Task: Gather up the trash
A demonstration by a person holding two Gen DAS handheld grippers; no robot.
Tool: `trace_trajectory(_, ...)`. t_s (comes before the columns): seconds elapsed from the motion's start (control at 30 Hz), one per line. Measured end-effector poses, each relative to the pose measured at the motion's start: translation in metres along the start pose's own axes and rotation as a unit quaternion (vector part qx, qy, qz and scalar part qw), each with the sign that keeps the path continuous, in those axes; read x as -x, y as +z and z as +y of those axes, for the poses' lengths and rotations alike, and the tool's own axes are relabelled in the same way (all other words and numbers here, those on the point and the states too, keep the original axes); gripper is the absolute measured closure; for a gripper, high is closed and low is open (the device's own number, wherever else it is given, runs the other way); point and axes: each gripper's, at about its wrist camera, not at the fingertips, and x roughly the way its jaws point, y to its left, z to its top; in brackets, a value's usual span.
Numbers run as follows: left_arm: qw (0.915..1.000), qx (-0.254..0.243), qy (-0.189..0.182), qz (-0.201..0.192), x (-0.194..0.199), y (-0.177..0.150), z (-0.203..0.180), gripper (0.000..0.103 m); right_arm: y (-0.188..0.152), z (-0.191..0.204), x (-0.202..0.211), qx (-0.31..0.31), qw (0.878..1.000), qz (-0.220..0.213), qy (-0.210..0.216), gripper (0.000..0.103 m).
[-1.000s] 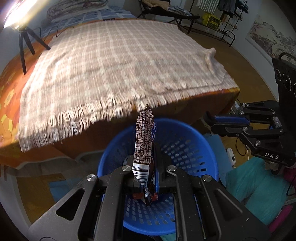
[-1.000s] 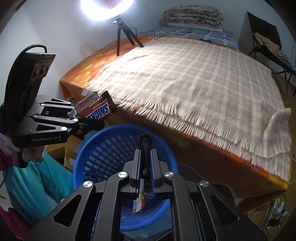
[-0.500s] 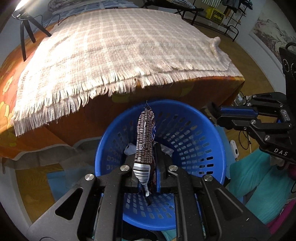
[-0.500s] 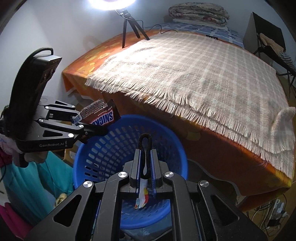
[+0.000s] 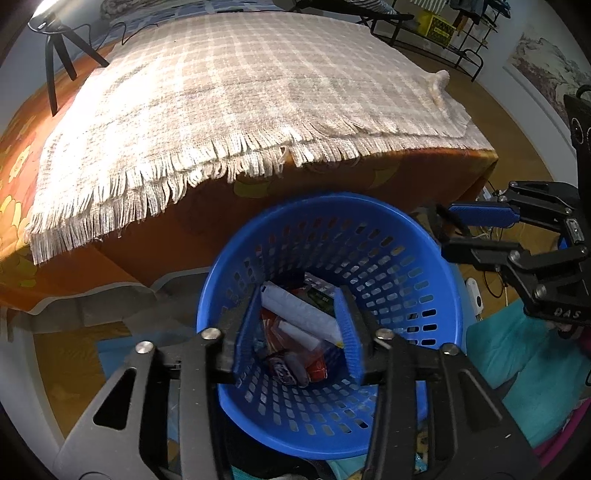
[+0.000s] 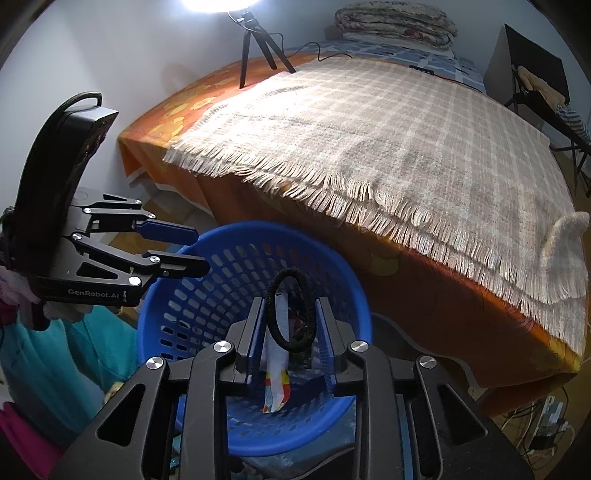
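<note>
A blue perforated basket [image 5: 413, 266] stands on the floor by the bed; it also shows in the right wrist view [image 6: 207, 302]. Several wrappers [image 5: 295, 332] lie at its bottom. My left gripper [image 5: 297, 339] hangs over the basket, open and empty; in the right wrist view it shows at the left [image 6: 195, 251]. My right gripper [image 6: 291, 343] is over the basket with its jaws parted. A black hair tie [image 6: 291, 314] and a white and coloured wrapper [image 6: 275, 369] sit loosely between its pads. The right gripper also shows in the left wrist view [image 5: 443, 232].
A bed with an orange sheet [image 5: 110, 254] and a fringed checked blanket [image 5: 240, 85] lies just behind the basket. A ring light tripod [image 6: 255, 40] stands on the bed. Teal fabric [image 5: 517, 354] lies on the floor beside the basket. Folding racks [image 5: 424, 22] stand far back.
My left gripper has opened and the Snickers wrapper has dropped out of it into the basket. My right gripper's jaws have parted around the hair tie and wrapper. Both grippers moved further over the basket.
</note>
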Motion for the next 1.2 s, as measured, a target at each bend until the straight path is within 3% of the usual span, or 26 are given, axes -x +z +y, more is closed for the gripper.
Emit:
trace_trajectory(0.1, 1.0, 0.007, 0.004, -0.003, 0.001, 0.001, 0.003, 0.049, 0.0, 0.0, -0.001, 0.0, 1.0, 0.0, -0.005, 0.055)
trace_trajectory(0.23, 0.9999, 0.014, 0.008, -0.006, 0.003, 0.0, 0.008, 0.045, 0.001, 0.001, -0.001, 0.002, 1.0, -0.004, -0.009, 0.048)
trace_trajectory(0.33, 0.9997, 0.018, 0.012, -0.006, 0.003, 0.0, 0.01, 0.035, 0.001, -0.001, -0.002, 0.001, 1.0, -0.002, -0.015, 0.041)
trace_trajectory(0.63, 0.999, 0.031, 0.023, -0.019, 0.007, 0.007, 0.014, 0.033, 0.003, -0.004, -0.005, -0.01, 1.0, 0.0, -0.027, 0.039)
trace_trajectory(1.2, 0.995, 0.058, 0.041, -0.07, 0.03, 0.039, 0.022, 0.033, 0.023, -0.021, 0.014, -0.038, 0.996, -0.037, -0.073, 0.039)
